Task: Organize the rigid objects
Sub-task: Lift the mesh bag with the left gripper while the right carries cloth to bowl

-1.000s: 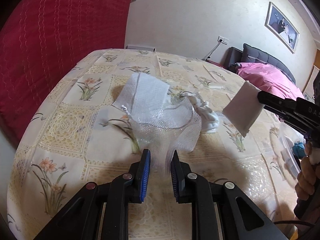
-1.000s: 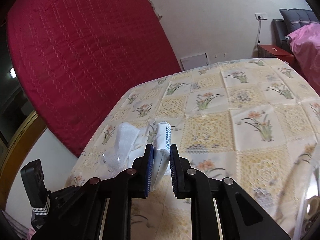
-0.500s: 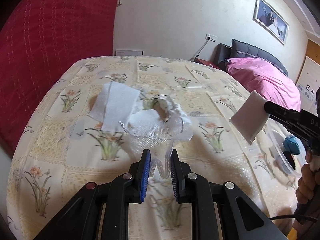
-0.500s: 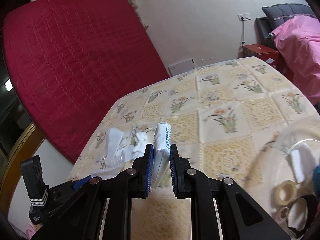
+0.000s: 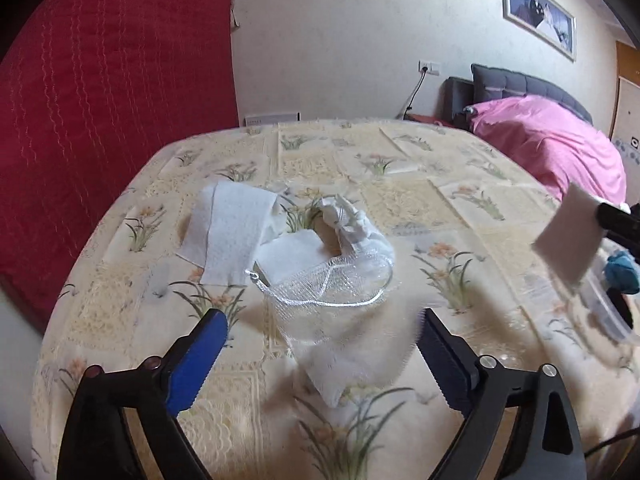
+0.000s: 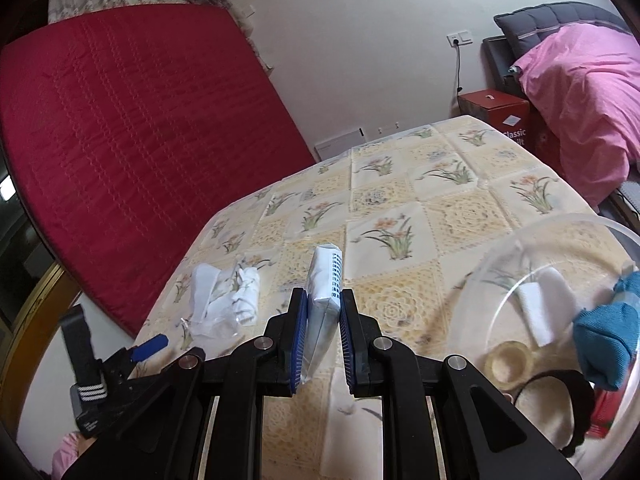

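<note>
My left gripper hangs low over the table with its jaws opening wide. A white mesh bag sags on the cloth between the blue pads, and neither pad touches it. Beyond it lie a white paper towel and a crumpled white wad. My right gripper is shut on a flat white packet with blue print, held above the table; the same packet shows at the right edge of the left wrist view. A clear plastic bowl stands right of it.
The bowl holds a blue cloth, a tape roll, a white piece and a black ring. A floral tablecloth covers the table. A red mattress leans at the left; a pink-covered bed is beyond.
The left jaws have sprung open and let go of the mesh bag, which has dropped onto the cloth. The right gripper has carried the packet rightward until the bowl came into its view.
</note>
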The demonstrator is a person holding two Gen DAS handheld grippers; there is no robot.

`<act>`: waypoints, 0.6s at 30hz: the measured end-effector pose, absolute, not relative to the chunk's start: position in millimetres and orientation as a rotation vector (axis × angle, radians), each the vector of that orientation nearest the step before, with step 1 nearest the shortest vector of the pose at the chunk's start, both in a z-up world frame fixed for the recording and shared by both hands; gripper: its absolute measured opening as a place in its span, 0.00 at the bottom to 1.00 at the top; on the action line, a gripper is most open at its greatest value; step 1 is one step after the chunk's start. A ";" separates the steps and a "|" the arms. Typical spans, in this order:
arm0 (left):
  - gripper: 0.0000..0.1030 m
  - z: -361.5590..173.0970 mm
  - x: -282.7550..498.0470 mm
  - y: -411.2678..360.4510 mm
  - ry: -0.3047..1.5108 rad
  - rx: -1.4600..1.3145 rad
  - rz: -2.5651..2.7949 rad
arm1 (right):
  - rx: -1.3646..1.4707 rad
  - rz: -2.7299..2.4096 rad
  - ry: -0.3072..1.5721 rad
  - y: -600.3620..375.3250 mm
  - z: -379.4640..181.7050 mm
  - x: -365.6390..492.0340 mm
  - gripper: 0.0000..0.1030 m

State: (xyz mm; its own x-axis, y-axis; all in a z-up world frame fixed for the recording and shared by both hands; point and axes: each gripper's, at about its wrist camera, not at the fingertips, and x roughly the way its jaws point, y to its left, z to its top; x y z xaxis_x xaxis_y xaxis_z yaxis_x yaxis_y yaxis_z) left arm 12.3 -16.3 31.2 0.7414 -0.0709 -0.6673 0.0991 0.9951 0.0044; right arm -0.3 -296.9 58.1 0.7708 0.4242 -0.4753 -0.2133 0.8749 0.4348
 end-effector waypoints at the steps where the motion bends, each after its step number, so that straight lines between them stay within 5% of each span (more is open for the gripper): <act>1: 0.94 29.8 14.7 -16.7 0.741 0.033 -0.104 | 0.373 0.353 0.596 -298.4 57.8 -1.4 0.16; 9: 0.92 15.9 31.6 -19.5 0.796 0.009 -0.132 | 0.381 0.342 0.592 -305.4 56.3 -5.6 0.16; 11: 0.67 13.6 34.0 -17.4 0.817 -0.015 -0.144 | 0.383 0.336 0.591 -308.0 56.1 -6.7 0.16; 16: 0.30 17.2 29.5 -14.0 0.817 -0.052 -0.157 | 0.385 0.317 0.587 -313.8 56.3 -9.2 0.16; 18: 0.24 20.7 26.7 -15.3 0.810 -0.060 -0.165 | 0.386 0.307 0.586 -317.1 56.0 -10.2 0.16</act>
State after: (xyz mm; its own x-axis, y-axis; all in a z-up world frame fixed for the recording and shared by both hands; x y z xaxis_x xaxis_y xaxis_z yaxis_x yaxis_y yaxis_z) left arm 26.7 -15.3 20.7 0.6775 -0.1700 -0.7156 0.1240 0.9854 -0.1166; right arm -10.2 -317.1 56.0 0.7915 0.3859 -0.4739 -0.1704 0.8840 0.4353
